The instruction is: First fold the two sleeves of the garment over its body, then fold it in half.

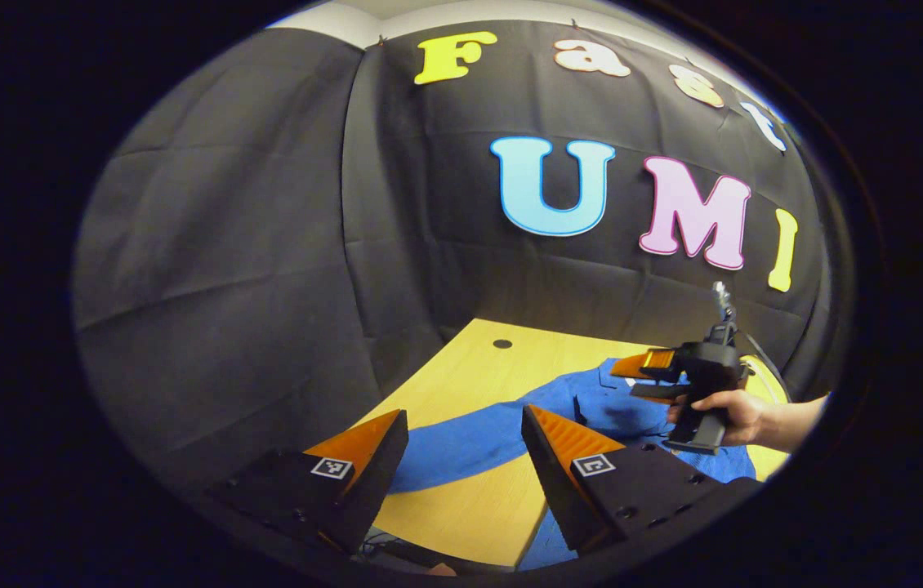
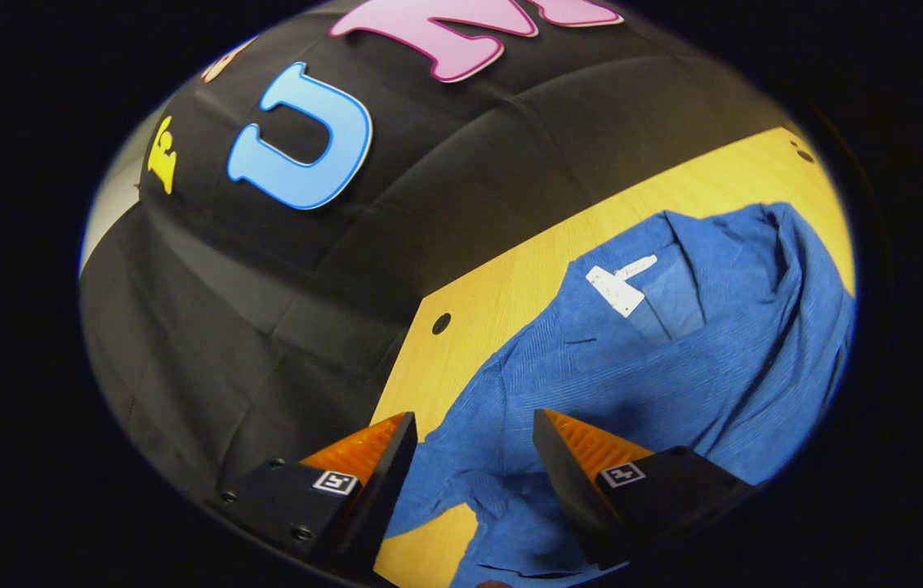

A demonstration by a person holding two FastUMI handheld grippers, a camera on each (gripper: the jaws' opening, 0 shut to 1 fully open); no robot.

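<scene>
Both jaws wide, blue garment [image 2: 674,367] spread on table [image 1: 470,367] beneath and between them.

The garment [image 2: 633,359] lay spread on the table [image 2: 510,286], and the booth wall stood behind the table. In the left gripper view, the left gripper [image 1: 465,441] hung above the table edge, with a sleeve [image 1: 470,441] lying across before it. The right gripper [image 1: 653,377], held in a hand [image 1: 727,415], was farther right above the garment.
</scene>
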